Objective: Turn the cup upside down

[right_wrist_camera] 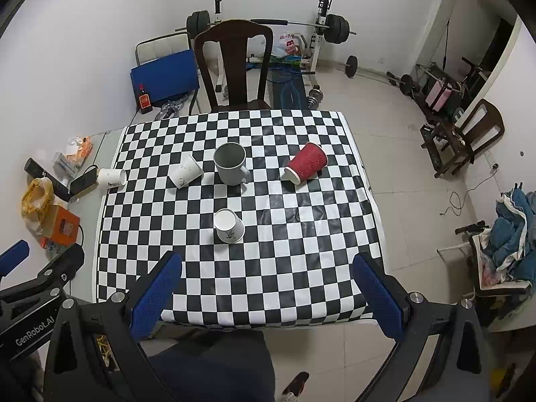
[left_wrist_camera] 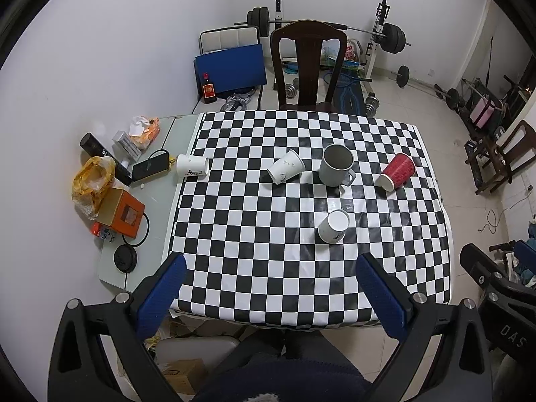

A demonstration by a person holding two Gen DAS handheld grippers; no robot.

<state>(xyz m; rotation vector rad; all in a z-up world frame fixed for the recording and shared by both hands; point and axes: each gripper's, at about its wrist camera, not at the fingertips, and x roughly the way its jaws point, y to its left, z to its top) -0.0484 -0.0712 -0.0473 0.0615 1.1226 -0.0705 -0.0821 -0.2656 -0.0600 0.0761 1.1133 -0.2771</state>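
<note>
The grey mug [left_wrist_camera: 336, 165] [right_wrist_camera: 231, 163] stands upright with its mouth open upward, near the middle of the checkered tablecloth [left_wrist_camera: 261, 268] [right_wrist_camera: 301, 268], well ahead of both grippers. Its handle faces the near side, angled toward the right.

Between the mug and the grippers stands a small white paper cup [left_wrist_camera: 333, 226] [right_wrist_camera: 229, 225], base up, slightly tilted; it is the nearest thing ahead of the left gripper [left_wrist_camera: 271, 261] and just left of centre for the right gripper [right_wrist_camera: 268, 261]. Left of the mug a second white cup [left_wrist_camera: 285, 166] [right_wrist_camera: 185, 171] lies on its side, close by but apart from it. To the mug's right a red ribbed cup [left_wrist_camera: 397, 171] [right_wrist_camera: 306, 163] lies on its side, farther off. A third white cup [left_wrist_camera: 192, 165] [right_wrist_camera: 112, 177] lies at the cloth's left edge.

Both grippers hang released above the table's near edge, blue pads spread wide with nothing between them. The cloth directly ahead of them is bare squares up to the small cup; the right half toward the table's right edge is open too.

Beyond the far edge stands a dark wooden chair [left_wrist_camera: 308, 63] [right_wrist_camera: 234, 63]. The bare strip left of the cloth holds an orange box [left_wrist_camera: 122, 212] [right_wrist_camera: 63, 226], a yellow bag [left_wrist_camera: 90, 181] [right_wrist_camera: 35, 204] and a phone [left_wrist_camera: 150, 165] [right_wrist_camera: 82, 182].

The left view shows a round black lid [left_wrist_camera: 125, 258] on that strip; the right view shows the left gripper's body at its lower left and a blue cloth heap [right_wrist_camera: 512, 227] on the floor to the right.
</note>
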